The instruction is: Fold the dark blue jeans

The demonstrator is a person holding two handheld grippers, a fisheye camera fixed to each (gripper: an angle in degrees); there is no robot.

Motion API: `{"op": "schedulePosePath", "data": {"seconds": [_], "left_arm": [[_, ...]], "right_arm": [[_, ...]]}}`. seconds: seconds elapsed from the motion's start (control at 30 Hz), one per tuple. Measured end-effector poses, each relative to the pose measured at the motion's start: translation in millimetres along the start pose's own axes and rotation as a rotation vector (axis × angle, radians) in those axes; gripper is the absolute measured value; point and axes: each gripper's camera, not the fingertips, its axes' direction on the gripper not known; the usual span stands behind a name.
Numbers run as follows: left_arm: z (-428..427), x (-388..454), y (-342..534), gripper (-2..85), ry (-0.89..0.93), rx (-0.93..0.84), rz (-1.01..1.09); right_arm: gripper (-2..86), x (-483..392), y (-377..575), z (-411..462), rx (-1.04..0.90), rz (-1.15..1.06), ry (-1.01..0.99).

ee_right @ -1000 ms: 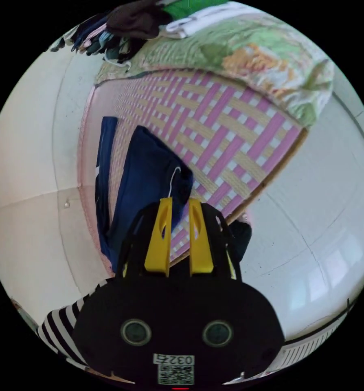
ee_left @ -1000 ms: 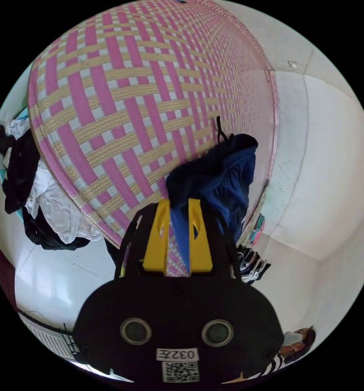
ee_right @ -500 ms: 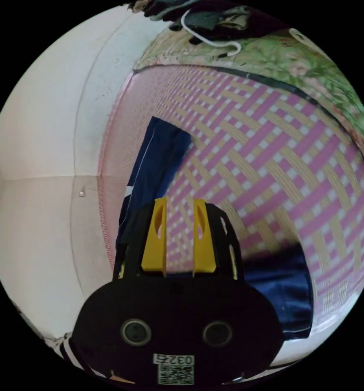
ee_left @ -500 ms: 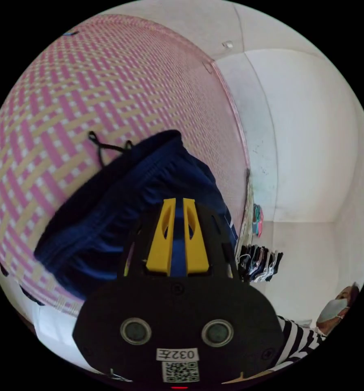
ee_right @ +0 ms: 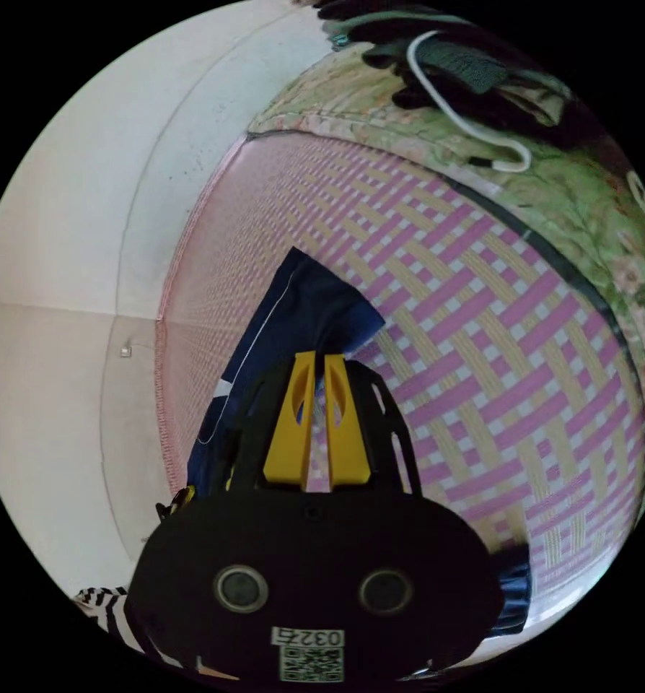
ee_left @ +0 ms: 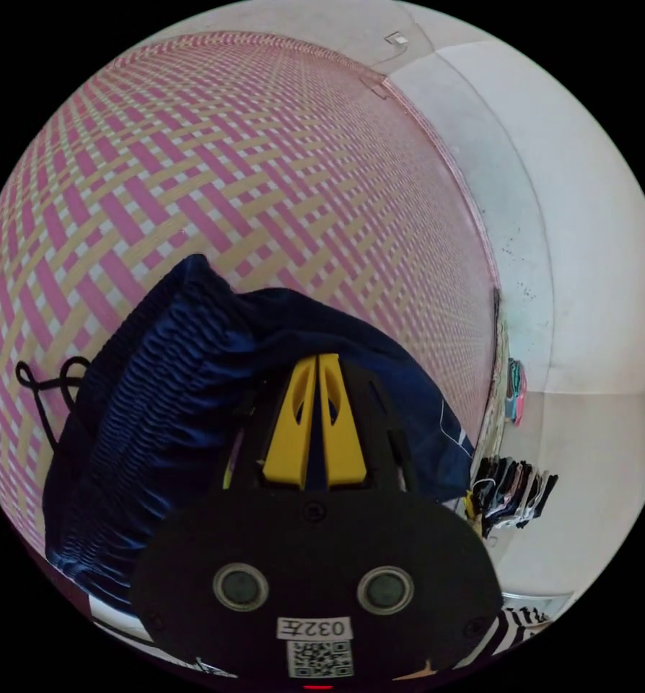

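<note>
1. The dark blue fabric jeans lay on the pink-and-straw woven mat, their gathered waistband bunched up just beside the left gripper.
2. That gripper's yellow jaws stood nearly together with blue cloth between them, so it looked clenched on the jeans near the waist.
3. In the right gripper view, one long leg of the jeans stretched along the mat's edge nearest the white wall. The right gripper sat over the leg with its jaws drawn close. I could not tell whether they pinched any cloth.
4. To do the step well, I judged both ends had to be held taut and the waist laid flat on the mat before any fold (the bunching would otherwise set a crooked crease).
5. A black drawstring trailed from the waistband onto the mat and could get trapped under a fold.
6. A green floral quilt bordered the far side of the mat, with dark clothes and a white cord on it.
7. A stack of dark garments sat just off the mat's corner by the wall. Nothing lay on the open mat itself to block the fold.
</note>
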Motion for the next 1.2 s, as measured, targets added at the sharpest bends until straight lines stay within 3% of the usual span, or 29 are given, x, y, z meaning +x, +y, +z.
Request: {"op": "schedulePosePath", "data": {"seconds": [0.2,0.33,0.43,0.6,0.83,0.93,1.2], "left_arm": [[22.7,12.8,-17.9,-0.9,0.016,-0.016,0.041],[15.6,-0.6,-25.6,-1.0,0.078,-0.075,-0.003],[-19.1,-8.2,-9.4,-1.1,0.184,-0.05,0.079],[-104.3,-68.8,60.4,-1.5,0.219,0.022,0.135],[-209.1,-236.6,205.8,1.6,0.268,0.182,-0.122],[-223.5,-288.0,246.5,4.7,0.372,0.233,-0.245],[-215.2,-309.2,245.4,8.1,0.461,0.165,-0.26]], "right_arm": [[0.3,53.3,45.6,-30.6,-0.002,0.069,0.033],[5.5,66.7,64.1,-36.1,0.015,0.068,-0.003],[6.6,70.1,79.0,-67.8,0.098,0.044,-0.08],[6.4,82.1,132.0,-127.7,0.095,-0.07,-0.009],[6.4,165.3,253.5,-200.7,0.114,0.038,-0.017],[6.9,195.4,287.1,-207.6,0.07,0.11,-0.059],[9.2,212.1,300.0,-184.0,0.004,0.122,-0.246]]}}
